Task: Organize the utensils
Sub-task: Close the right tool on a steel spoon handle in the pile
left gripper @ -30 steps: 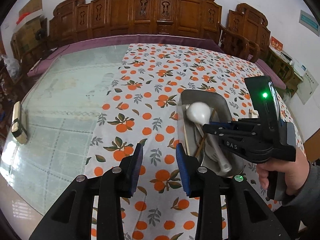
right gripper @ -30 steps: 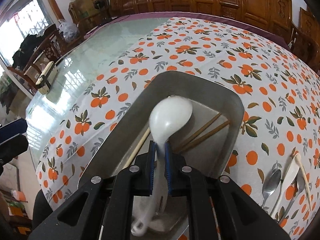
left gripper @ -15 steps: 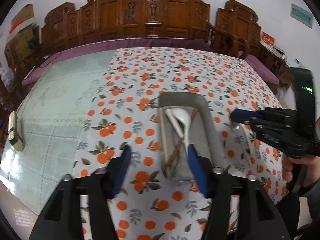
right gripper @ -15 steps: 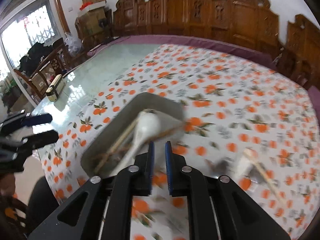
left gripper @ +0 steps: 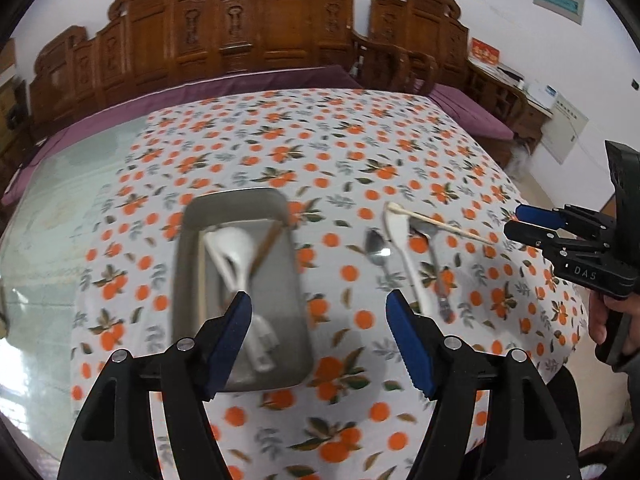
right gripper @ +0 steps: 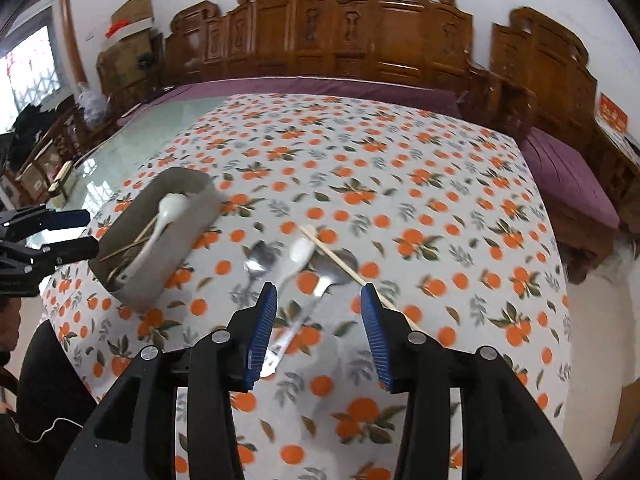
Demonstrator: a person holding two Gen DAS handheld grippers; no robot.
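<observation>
A grey metal tray on the orange-print cloth holds a white ladle and brown chopsticks. To its right lie a metal spoon, a white plastic spoon, a second metal spoon and a pale chopstick. My left gripper hovers at the tray's near right corner, jaws opening, nothing between them. My right gripper hangs above the loose utensils, jaws opening and empty. The tray sits to its left.
Bare glass tabletop lies left of the cloth. Carved wooden chairs line the far side. A small box rests on the glass at the far left. A hand grips the right gripper's handle.
The right gripper released the white ladle into the tray, swung right over the loose utensils and opened. The left gripper opened wider and shifted right past the tray.
</observation>
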